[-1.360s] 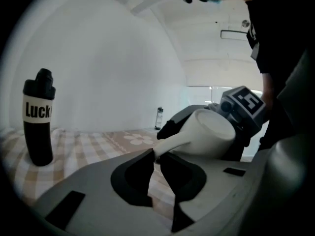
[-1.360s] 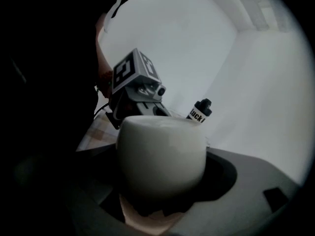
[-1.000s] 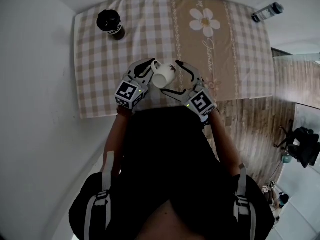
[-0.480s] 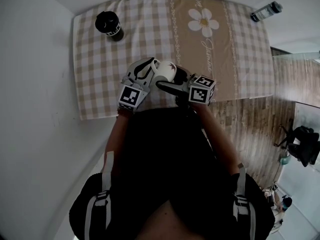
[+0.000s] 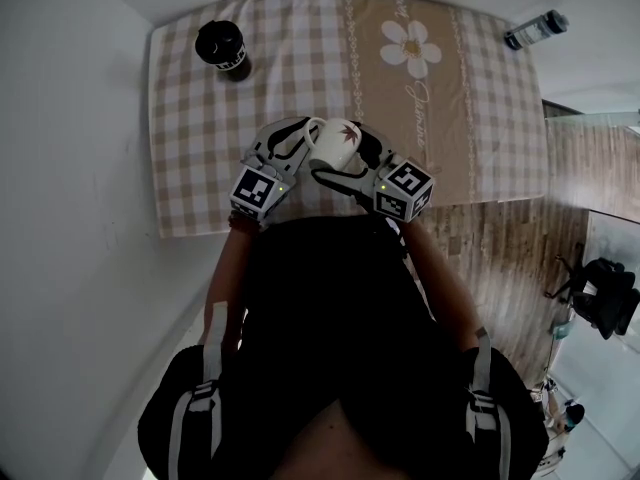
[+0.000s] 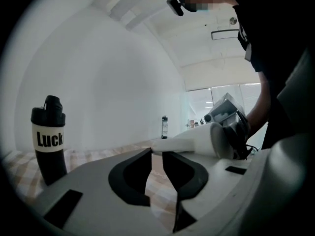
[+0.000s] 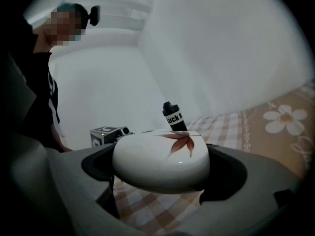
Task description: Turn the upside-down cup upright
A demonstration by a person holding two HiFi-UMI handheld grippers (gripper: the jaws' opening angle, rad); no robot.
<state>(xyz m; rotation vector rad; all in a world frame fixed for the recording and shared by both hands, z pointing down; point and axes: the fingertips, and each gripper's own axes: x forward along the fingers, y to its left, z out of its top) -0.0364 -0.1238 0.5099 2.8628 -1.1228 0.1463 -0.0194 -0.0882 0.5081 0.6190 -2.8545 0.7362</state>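
A white cup (image 5: 338, 143) with a red leaf print hangs tilted on its side just above the checked cloth (image 5: 450, 98), near the table's front edge. My right gripper (image 5: 345, 163) has its jaws wide around the cup's body (image 7: 157, 161), and both pads press on it. My left gripper (image 5: 300, 133) sits at the cup's left end. Its jaws have just been opening. In the left gripper view the cup (image 6: 197, 141) lies past that gripper's (image 6: 156, 156) tips, and only cloth shows in the narrow gap.
A black bottle (image 5: 222, 48) stands at the table's back left corner and also shows as the bottle (image 6: 48, 139) (image 7: 172, 117) in both gripper views. A second, slimmer bottle (image 5: 535, 26) lies off the cloth at the back right. A wall runs along the left.
The right gripper rolled and came from beside the cup to around its body. The cup's leaf side turned upward. The left jaws parted slightly at the cup's end.
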